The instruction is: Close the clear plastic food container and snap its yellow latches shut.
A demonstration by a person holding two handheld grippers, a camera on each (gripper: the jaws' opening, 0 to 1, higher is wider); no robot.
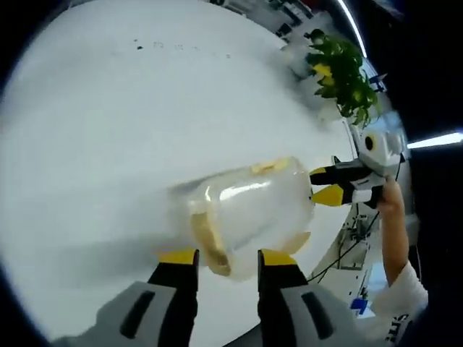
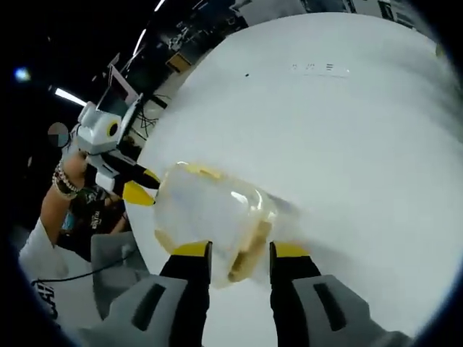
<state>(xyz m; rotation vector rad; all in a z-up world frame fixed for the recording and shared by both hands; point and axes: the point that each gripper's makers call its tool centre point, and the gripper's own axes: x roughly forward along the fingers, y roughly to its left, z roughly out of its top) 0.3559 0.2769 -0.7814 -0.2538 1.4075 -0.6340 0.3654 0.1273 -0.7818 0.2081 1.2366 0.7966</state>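
Clear container [image 1: 249, 210] with yellow latches [image 1: 206, 235] lying on the white table [image 1: 108, 130], flanked end to end by left gripper [image 1: 228, 259] and right gripper [image 2: 239, 251], jaws of both parted, tips close beside it, contact unclear, potted plant [image 1: 340, 72] beyond.

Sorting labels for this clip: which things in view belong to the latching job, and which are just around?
Part of the job:
- clear food container with its yellow latches
- left gripper, jaws at the container's near end
- right gripper, at the opposite end

Just around:
- white table
- green plant past the table's far edge
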